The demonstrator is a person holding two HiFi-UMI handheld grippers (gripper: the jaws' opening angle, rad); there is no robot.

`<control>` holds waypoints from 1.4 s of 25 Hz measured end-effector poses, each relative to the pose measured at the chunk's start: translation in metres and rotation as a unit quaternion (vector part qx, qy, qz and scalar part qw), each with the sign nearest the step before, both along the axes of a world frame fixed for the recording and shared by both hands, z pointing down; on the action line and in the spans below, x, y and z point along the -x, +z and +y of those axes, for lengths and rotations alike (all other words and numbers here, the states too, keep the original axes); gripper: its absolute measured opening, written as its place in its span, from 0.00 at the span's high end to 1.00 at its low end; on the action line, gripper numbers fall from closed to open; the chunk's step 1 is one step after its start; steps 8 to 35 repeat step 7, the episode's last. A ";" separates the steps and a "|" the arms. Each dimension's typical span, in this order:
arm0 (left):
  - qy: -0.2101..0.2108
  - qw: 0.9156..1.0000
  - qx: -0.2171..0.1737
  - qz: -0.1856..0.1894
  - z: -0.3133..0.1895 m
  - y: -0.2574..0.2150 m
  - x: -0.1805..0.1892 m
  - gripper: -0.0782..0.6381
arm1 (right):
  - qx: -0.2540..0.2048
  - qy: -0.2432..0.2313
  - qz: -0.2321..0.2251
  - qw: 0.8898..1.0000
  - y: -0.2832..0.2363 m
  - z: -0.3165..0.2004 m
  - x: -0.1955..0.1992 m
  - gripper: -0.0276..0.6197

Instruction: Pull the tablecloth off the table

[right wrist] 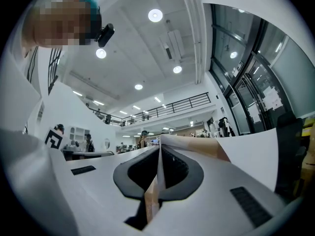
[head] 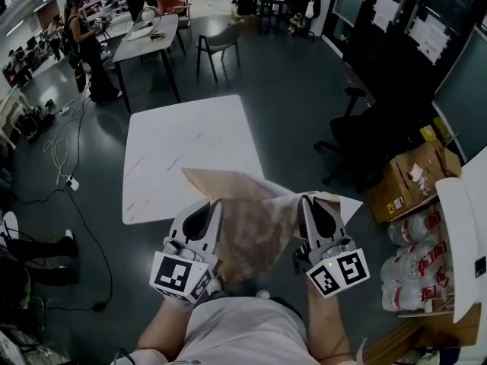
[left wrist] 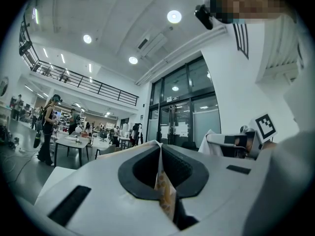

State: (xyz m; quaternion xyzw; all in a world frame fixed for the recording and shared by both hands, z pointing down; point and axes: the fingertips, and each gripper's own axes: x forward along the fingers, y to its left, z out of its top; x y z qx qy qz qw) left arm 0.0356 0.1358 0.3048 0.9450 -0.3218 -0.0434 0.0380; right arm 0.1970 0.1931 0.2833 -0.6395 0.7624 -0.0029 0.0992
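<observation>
Left tool [head: 214,204] and right tool [head: 306,200] each clench the cloth [head: 255,219], whose far edge overlaps the bench [head: 183,139] at its near right corner; dragging there could tug it from these thin pinches.

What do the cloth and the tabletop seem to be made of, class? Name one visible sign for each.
Cloth: a thin, limp sheet, probably woven fabric, matt mottled brown with a paler back; it creases, folds and sags.
Tabletop: a hard, flat white slab with faint grey veins, so it looks like marble; whether it is real stone or laminate cannot be told.
</observation>
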 end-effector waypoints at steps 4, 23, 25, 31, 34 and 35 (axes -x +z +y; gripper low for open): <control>-0.007 1.000 -0.004 -0.001 -0.003 -0.001 0.002 0.88 | -0.002 -0.002 0.002 1.000 -0.001 -0.002 -0.002 0.92; -0.011 1.000 -0.006 -0.002 -0.003 -0.002 0.002 0.88 | -0.003 -0.002 0.001 1.000 -0.001 -0.003 -0.006 0.92; -0.011 1.000 -0.006 -0.002 -0.003 -0.002 0.002 0.88 | -0.003 -0.002 0.001 1.000 -0.001 -0.003 -0.006 0.92; -0.011 1.000 -0.006 -0.002 -0.003 -0.002 0.002 0.88 | -0.003 -0.002 0.001 1.000 -0.001 -0.003 -0.006 0.92; -0.011 1.000 -0.006 -0.002 -0.003 -0.002 0.002 0.88 | -0.003 -0.002 0.001 1.000 -0.001 -0.003 -0.006 0.92; -0.011 1.000 -0.006 -0.002 -0.003 -0.002 0.002 0.88 | -0.003 -0.002 0.001 1.000 -0.001 -0.003 -0.006 0.92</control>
